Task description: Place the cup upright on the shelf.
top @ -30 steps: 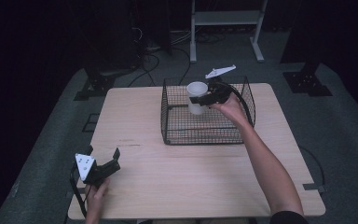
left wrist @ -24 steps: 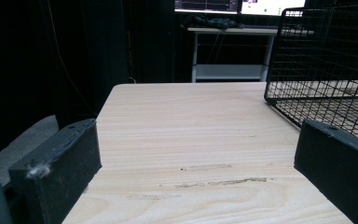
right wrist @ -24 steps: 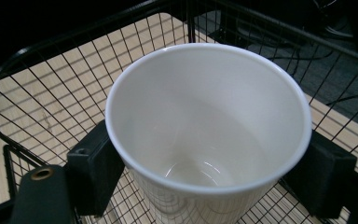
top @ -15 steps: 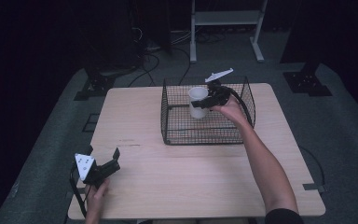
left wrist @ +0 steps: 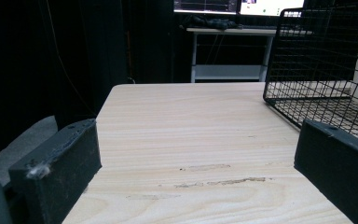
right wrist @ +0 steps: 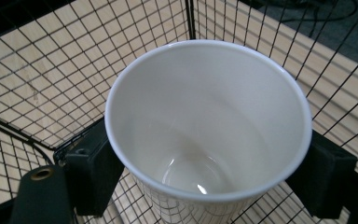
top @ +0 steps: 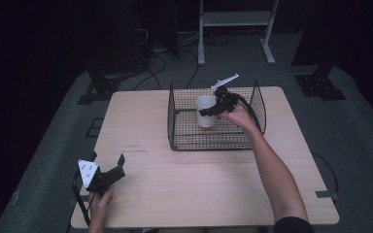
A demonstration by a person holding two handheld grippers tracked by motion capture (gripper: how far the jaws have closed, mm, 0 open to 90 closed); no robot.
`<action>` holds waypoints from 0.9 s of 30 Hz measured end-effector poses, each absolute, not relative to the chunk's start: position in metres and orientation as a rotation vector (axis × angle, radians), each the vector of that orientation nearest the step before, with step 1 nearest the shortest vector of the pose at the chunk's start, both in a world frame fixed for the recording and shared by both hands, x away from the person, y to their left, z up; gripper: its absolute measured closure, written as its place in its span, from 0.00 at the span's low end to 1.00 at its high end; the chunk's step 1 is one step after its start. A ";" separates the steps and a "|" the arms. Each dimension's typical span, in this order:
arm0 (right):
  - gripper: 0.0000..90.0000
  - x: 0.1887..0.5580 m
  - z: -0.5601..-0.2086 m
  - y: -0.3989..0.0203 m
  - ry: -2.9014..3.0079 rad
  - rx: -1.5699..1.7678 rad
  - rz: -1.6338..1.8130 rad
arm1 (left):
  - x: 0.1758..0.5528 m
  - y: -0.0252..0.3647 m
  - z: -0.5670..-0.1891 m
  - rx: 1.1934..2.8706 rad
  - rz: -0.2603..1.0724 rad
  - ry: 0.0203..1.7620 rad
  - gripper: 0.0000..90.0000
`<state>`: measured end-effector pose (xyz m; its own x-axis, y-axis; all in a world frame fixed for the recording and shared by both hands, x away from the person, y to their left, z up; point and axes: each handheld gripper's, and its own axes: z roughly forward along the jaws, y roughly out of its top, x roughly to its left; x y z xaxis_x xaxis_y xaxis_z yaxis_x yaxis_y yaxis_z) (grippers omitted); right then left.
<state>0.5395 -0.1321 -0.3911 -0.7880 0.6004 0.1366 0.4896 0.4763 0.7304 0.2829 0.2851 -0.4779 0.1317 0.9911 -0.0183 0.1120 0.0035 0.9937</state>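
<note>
Unmarked white cup (right wrist: 205,135) in right claw (top: 212,110)

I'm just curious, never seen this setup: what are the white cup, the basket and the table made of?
The cup looks like glazed ceramic: smooth, glossy, with bright glints inside. The basket is thin black wire mesh, probably coated metal. The table shows pale wood grain, matte; whether solid wood or laminate I cannot tell.
</note>
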 end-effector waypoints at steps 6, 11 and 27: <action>0.22 0.539 -0.396 -0.131 2.610 0.961 1.155 | 0.283 0.285 -0.478 1.342 1.046 1.195 0.00; 0.21 0.539 -0.400 -0.129 2.626 0.954 1.114 | 0.283 0.285 -0.478 1.339 1.044 1.195 0.00; 0.20 0.533 -0.406 -0.134 2.638 0.940 1.096 | 0.283 0.285 -0.478 1.344 1.045 1.193 0.00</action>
